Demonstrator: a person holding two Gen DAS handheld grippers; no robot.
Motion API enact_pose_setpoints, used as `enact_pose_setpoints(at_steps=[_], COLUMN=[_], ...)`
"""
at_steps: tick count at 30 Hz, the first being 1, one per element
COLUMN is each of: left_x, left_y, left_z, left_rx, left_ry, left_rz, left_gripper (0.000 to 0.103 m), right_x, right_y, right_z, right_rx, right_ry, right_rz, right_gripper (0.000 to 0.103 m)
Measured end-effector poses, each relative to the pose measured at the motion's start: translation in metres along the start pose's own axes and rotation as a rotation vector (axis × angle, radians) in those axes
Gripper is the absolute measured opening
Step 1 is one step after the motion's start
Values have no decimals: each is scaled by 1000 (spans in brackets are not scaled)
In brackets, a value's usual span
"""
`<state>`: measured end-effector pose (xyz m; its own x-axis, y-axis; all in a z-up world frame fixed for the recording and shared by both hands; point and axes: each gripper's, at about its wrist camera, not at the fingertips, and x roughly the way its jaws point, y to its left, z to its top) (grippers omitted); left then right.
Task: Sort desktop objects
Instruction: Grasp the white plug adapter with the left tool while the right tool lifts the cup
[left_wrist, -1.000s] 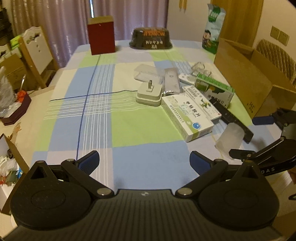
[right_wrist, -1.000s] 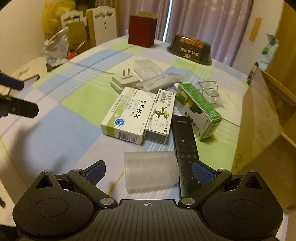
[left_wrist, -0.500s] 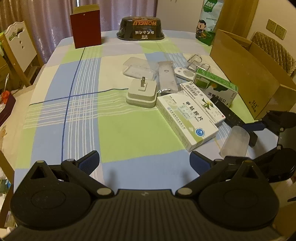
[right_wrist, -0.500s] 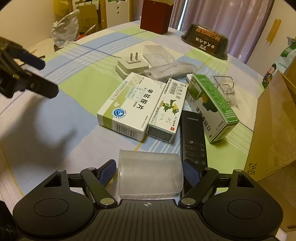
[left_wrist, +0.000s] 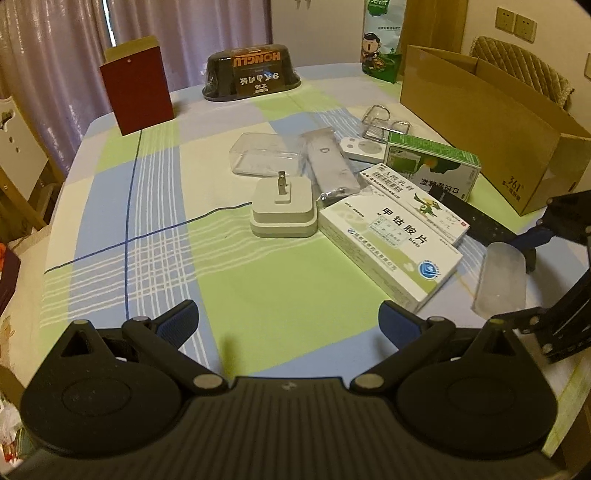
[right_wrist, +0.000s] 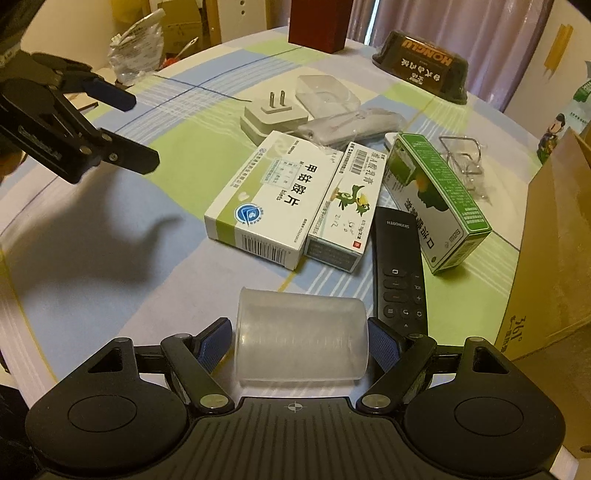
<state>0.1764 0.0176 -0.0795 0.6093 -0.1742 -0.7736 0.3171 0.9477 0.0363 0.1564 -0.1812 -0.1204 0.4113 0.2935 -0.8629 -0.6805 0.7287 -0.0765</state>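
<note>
The sorting had barely begun — the right gripper (right_wrist: 301, 341) had its blue pads closed against the translucent frosted plastic cup (right_wrist: 301, 338), which lay on its side on the checked tablecloth (right_wrist: 122, 254) just beside the black slim remote control (right_wrist: 398, 266), while the left gripper (left_wrist: 286, 319) hung with jaws apart, holding nothing. Left on the table were three cardboard medicine boxes, one white plug adapter (left_wrist: 283, 212), one remote — and the open brown cardboard box (left_wrist: 491, 144) looked empty as far as could be seen.

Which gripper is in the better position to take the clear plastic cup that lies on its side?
The right gripper: its fingers already sit on both sides of the plastic cup. The left gripper hangs open over bare tablecloth, apart from the cup.
</note>
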Motion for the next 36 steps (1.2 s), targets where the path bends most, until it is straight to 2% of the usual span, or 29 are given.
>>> enact_pose_setpoints(at_steps=[6,12,21,24,26,36], left_x=[19,22,29,34,38,69], left_y=[26,42,54,53,51,39], left_z=[-2,0,7,11,14,42], left_rx=[-34,-35,32,57,68,93], left_ry=[7,-25,-51,-56,-59,-87], left_rz=[4,29,34,23,10,-69], left_gripper=[102,102,102,102,102,102], right_x=[-2,4,6,7,7,-9], right_y=[-2,-3,-2,-1,-1,6], right_z=[4,1,-4,-5,-5,2], right_rx=[-24,-8,-6,7,26,138], right_ry=[8,20,23,22,17,-35], right_rz=[9,33,64,60,47,-29], right_gripper=[82,82,82,82,71,71])
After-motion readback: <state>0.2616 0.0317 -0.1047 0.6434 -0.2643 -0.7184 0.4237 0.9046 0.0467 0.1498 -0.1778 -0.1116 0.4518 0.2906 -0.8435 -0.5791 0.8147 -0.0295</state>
